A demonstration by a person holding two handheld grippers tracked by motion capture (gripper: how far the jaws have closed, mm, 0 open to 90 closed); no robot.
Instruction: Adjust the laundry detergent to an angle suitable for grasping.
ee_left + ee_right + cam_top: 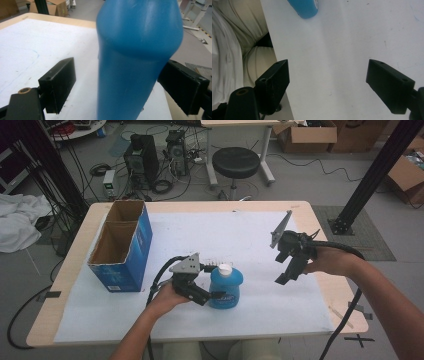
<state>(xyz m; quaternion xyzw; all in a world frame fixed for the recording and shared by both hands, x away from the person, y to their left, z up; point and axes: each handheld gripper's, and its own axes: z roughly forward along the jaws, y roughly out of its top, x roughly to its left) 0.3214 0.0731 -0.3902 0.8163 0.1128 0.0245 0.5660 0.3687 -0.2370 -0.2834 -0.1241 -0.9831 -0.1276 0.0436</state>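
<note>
Blue bottle (226,287) with white cap, upright on the white-covered worktop (250,240) near the front edge — cap seen from above, cut off in the left gripper view. Left gripper (117,82) spread, bottle between, right pad touching or not unclear. Right gripper (327,85) spread, nothing between — bottle's base beyond.

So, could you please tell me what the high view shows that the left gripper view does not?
The high view adds the open blue box, the white cap and the right gripper, open over the white sheet. The left gripper view adds a clear gap between one pad and the blue bottle, so the left gripper is not clamping it. Both share the blue bottle and white sheet.
</note>
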